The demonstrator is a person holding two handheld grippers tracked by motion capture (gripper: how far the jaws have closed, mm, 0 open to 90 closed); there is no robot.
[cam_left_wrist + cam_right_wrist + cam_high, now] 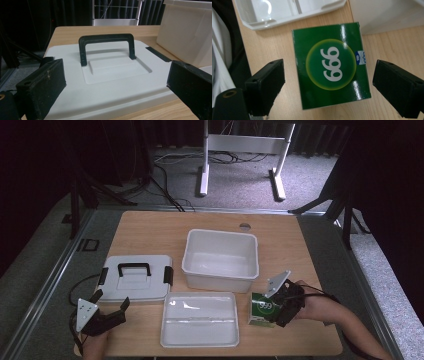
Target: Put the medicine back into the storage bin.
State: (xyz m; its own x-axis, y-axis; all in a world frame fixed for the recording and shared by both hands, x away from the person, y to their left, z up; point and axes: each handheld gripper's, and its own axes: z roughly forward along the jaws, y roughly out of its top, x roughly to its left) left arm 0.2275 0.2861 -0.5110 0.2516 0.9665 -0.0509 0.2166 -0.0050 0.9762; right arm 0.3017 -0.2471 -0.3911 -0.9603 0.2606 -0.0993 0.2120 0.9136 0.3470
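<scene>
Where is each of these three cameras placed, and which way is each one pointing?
High view: above the person's side, looking forward and down on the wooden table; both forearms and grippers show.
Left gripper view: rides the left gripper, looking level at the white lid with black handle between open black jaws.
Right gripper view: rides the right gripper, looking down on the green box marked 999, jaws open either side.
Shared: the high view also shows the lid and the box.

Probably lab: dark curtains [390, 195], cables on carpet [165, 190], test table [150, 230].
</scene>
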